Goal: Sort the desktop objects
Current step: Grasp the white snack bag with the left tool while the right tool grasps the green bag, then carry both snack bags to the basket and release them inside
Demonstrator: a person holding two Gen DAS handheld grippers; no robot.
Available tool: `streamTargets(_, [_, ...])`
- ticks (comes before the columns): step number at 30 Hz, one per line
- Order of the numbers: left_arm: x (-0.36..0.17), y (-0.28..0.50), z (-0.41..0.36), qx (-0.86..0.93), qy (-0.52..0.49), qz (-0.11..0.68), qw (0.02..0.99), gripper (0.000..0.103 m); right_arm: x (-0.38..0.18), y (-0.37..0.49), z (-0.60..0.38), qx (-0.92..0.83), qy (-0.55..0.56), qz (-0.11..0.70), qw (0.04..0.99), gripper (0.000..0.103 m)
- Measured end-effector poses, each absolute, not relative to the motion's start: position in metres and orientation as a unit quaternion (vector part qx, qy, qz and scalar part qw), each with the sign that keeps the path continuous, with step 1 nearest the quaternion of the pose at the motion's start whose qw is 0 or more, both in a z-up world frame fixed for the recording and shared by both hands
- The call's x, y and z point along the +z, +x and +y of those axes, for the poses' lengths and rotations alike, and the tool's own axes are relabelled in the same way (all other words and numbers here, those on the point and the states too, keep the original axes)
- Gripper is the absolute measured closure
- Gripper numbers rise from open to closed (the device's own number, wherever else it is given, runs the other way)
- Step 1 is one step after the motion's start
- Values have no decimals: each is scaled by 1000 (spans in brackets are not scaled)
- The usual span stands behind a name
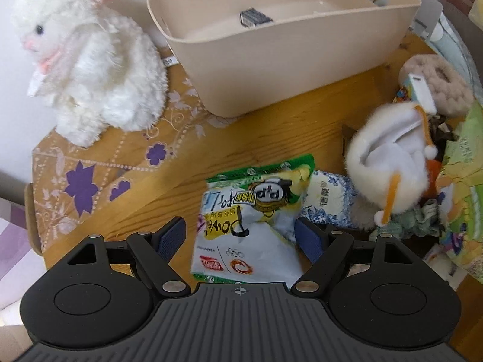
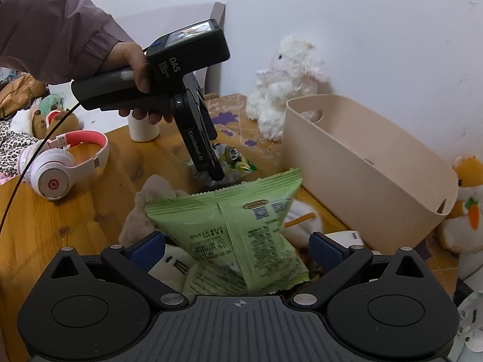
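In the left wrist view my left gripper [image 1: 241,235] is open, with a white-and-green snack bag [image 1: 253,217] lying on the wooden table [image 1: 271,132] between its blue pads. The beige bin [image 1: 283,51] stands behind it, with one small dark item [image 1: 255,18] inside. In the right wrist view my right gripper [image 2: 238,247] is open around a light green snack packet [image 2: 238,226] that stands tilted between the pads; I cannot tell if the pads touch it. The left gripper [image 2: 211,163] is seen from outside, pointing down at the snack bag [image 2: 235,160]. The bin [image 2: 368,166] is to the right.
A white plush rabbit [image 1: 90,60] sits left of the bin. A white plush with orange cords [image 1: 389,163], a blue-white sachet [image 1: 329,199] and a beige plush [image 1: 437,84] crowd the right. Pink-white headphones [image 2: 63,166], a white cup [image 2: 143,131] and an orange-white plush [image 2: 465,205] also show.
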State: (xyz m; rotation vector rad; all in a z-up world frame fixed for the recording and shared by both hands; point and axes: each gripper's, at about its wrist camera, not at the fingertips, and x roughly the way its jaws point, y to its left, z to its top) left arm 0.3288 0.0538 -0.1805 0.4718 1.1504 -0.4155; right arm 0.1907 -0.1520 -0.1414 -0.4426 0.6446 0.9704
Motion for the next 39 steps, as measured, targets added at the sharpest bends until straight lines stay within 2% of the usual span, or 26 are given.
streamTargets(4, [-195,334,57,-188,214,547,787,22,-149,197,-138,448,-200,309,815,1])
streamTargets(8, [-206,337,64,-174,203,558,786,22,-154,200,-130,449,-193,305,818,7])
streamTargets(11, [-208,335,66,-175,198,553,790,24,-158,202,-129,448,-187,317,815,15])
streamTargets(12, [-208,335,66,-175,198,553,790,26,-159,203,-130,448,-183,319,815,23])
streamTargets(15, [-207,333,66,-174,192,550,794,31,-158,205,-133,442,-175,322,819,33])
streamTargets(18, [-207,330,65,-174,191,548,796,37,-155,210,-139,433,-154,328,825,38])
streamTargets(27, [-190,310,69,-178,162,534,810,42,-139,209,-165,416,-113,319,844,39])
streamTargets(39, [-125,308,75,-180,113,472,856,42,-90,242,-215,372,-72,263,887,38])
